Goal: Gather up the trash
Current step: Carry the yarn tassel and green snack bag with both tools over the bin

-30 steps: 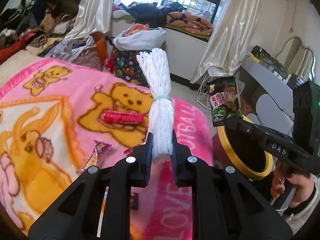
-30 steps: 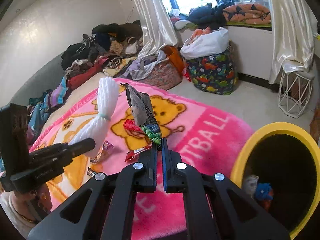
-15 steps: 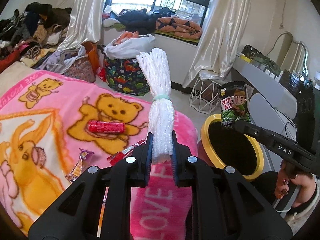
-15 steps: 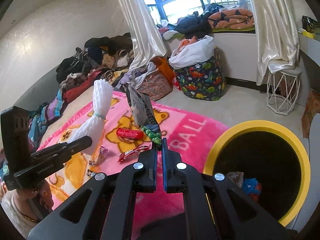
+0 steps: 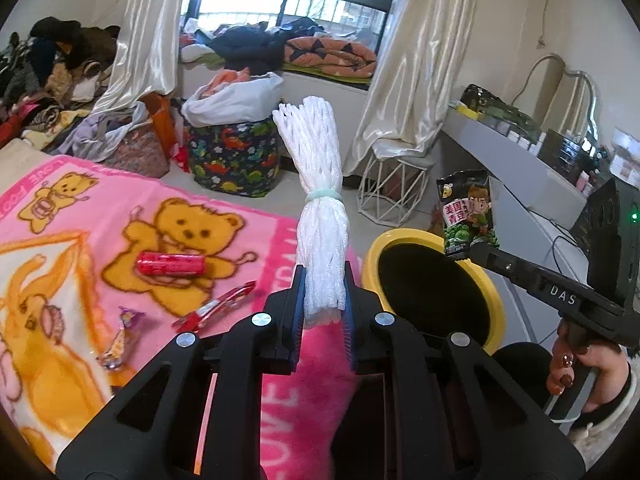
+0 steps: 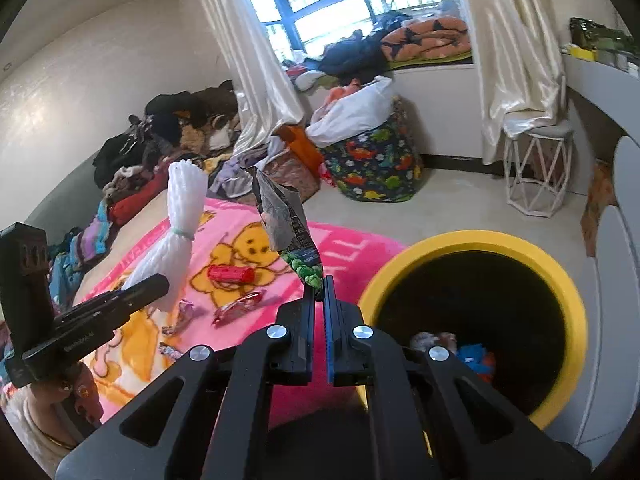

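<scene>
Beside the yellow bin [image 6: 472, 240], left gripper [image 5: 323, 292] clamped tight on white foam net bundle [image 5: 316, 184], standing upright from the jaws, over the pink blanket [image 5: 80, 216] edge. Right gripper [image 6: 319, 296] pinched closed on green snack packet [image 6: 288, 220], held left of the bin rim. Red wrapper [image 5: 171, 263] and candy wrappers [image 5: 120, 340] lie on the blanket, left of the bin.

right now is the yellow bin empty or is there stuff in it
Not empty. The right wrist view looks down into the yellow bin, where a blue scrap and a pale crumpled piece lie at the bottom; most of it is unfilled.
</scene>
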Demonstrator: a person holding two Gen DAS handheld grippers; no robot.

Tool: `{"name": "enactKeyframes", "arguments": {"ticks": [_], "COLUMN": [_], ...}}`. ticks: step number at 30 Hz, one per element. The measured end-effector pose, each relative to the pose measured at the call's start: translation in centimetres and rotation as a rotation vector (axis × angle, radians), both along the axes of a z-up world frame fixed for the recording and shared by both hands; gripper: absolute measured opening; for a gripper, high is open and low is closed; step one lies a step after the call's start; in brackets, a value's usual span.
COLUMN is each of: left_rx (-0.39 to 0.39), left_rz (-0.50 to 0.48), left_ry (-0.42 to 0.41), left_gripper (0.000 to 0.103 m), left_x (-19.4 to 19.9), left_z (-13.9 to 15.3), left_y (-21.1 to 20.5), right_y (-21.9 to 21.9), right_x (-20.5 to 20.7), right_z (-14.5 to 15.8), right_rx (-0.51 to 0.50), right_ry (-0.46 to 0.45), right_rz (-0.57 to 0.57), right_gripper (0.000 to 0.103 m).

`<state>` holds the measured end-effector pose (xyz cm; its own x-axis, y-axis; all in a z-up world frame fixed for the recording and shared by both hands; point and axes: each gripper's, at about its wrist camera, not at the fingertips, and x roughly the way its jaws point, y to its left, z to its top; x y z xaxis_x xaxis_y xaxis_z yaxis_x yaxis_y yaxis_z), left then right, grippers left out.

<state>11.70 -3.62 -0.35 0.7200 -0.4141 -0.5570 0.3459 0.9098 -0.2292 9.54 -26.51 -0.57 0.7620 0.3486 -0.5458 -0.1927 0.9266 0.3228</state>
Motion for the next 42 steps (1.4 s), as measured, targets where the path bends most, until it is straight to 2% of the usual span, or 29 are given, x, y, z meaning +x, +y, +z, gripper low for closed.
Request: {"name": "enactKeyframes", "arguments": {"ticks": [8,16,20,42], "left_rx": [0.005,0.04,0.043,0.101], "left_rz": [-0.063,-0.113,-0.125,-0.244], "left_ry": [0.0,-0.005,-0.012,0.016], "left_gripper": [0.011,0.011,0.011,0.011], "left_x": [-0.1,-0.4,-0.5,-0.2], "left_z": [-0.2,-0.1,0.1,-1.5], "left_y": [-2.9,-5.2,-6.3,-13.4], "right_y": [-4.1,-6.5,-7.1,-11.3], "right_x": [-1.7,-2.3,-2.3,-2.7], "right_z": [0.2,0.3,0.3,-2.3], "right_rx": [0.026,0.055,0.032,0.106], "right_ry": [-0.005,-0.014,-0.012,0.078], "right_rz": [-0.092,-0.145,-0.163,-0.289], "right_gripper": [0.004,0.004,0.004,0.004]}}
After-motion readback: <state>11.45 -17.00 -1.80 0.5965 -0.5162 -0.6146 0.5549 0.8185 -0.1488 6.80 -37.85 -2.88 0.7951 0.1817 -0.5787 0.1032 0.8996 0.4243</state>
